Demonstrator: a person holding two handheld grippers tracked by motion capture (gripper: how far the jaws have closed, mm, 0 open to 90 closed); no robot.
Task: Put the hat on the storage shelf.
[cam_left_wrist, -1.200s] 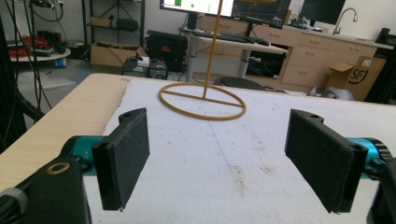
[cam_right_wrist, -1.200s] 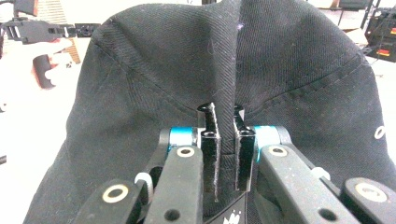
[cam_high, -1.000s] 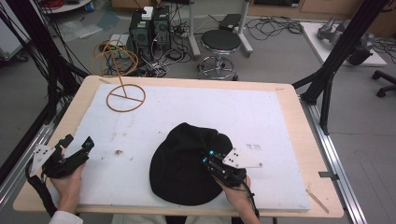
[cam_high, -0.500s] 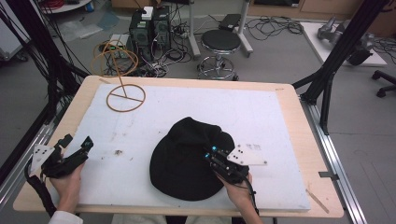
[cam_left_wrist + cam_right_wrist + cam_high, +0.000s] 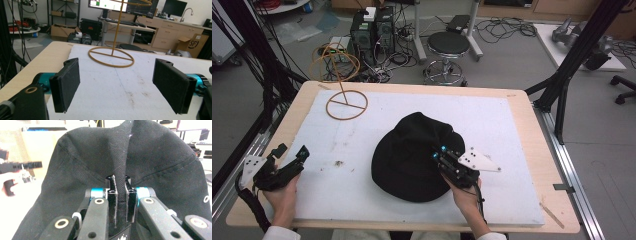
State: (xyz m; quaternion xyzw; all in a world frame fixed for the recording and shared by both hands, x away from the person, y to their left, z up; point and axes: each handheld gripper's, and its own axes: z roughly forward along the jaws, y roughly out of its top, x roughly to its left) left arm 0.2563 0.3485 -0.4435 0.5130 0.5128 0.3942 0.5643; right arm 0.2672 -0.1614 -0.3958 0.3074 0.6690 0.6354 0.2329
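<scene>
A black cloth hat (image 5: 412, 150) lies on the white mat near the table's middle. My right gripper (image 5: 439, 156) rests on its right side, shut on a pinched fold of the hat (image 5: 119, 173), and the cloth rises in a ridge between the jaws. My left gripper (image 5: 292, 155) hovers at the table's left front edge, open, nothing between its pads (image 5: 66, 83). A tan wire stand with a ring base (image 5: 346, 104) sits at the back left, and it stands ahead of the left gripper's jaws as the ring base (image 5: 111, 57).
The white mat (image 5: 512, 130) covers most of the wooden table (image 5: 292, 120). Black frame posts stand at both sides. On the floor behind the table are a stool (image 5: 448, 50), computer boxes (image 5: 372, 30) and cables.
My right gripper has shut on the hat and drawn the cloth up a little; the hat's crown looks more raised. The left gripper has stayed where it was.
</scene>
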